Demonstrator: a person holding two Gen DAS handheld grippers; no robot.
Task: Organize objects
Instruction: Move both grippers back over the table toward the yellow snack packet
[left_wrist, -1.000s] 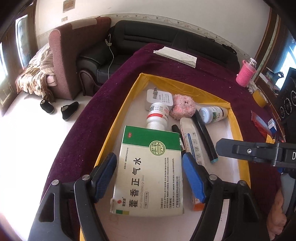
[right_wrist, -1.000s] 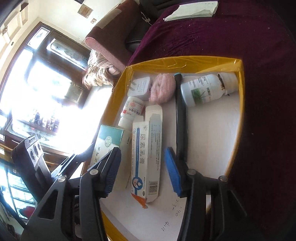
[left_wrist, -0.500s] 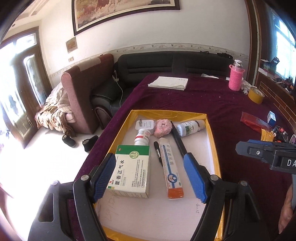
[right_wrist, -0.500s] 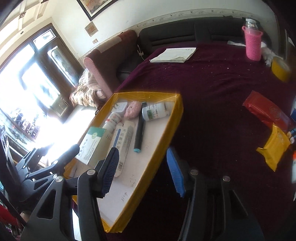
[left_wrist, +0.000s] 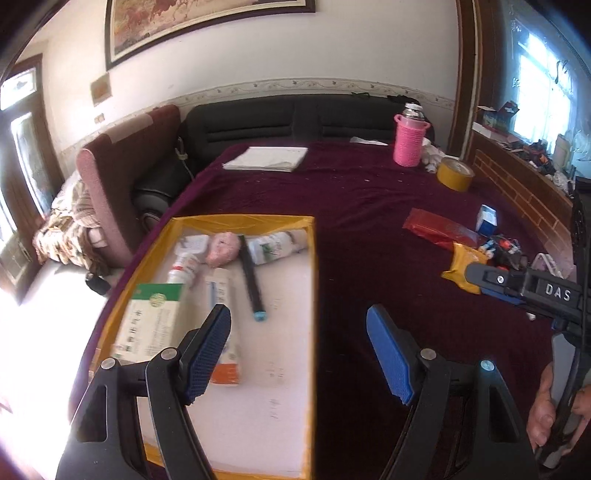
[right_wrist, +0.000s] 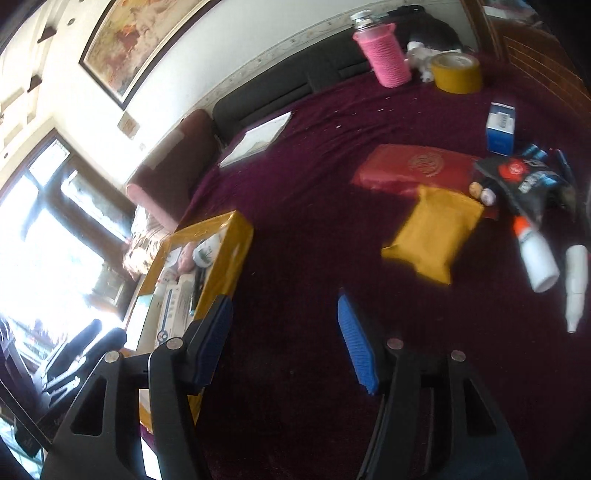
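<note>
Both grippers hung empty over the maroon-covered bench (left_wrist: 351, 206), away from the loose items.

The left gripper (left_wrist: 299, 350) had its jaws wide with nothing between them, above the right edge of the yellow-rimmed tray (left_wrist: 312, 295) that held the green-and-white box (left_wrist: 151, 321), black marker (left_wrist: 251, 280) and bottles. The right gripper (right_wrist: 284, 343) was empty too, its jaws having just been opening; ahead of it lay the yellow packet (right_wrist: 436, 232), red pouch (right_wrist: 410, 170) and blue box (right_wrist: 500, 127), outside the tray.

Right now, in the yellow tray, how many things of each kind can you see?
Boxes: 2 (green box, long white box)
Bottles: 2 (red-label bottle, green-label bottle)
Black pen: 1
Pink puff: 1
White plug: 1
Total: 7 in view
</note>
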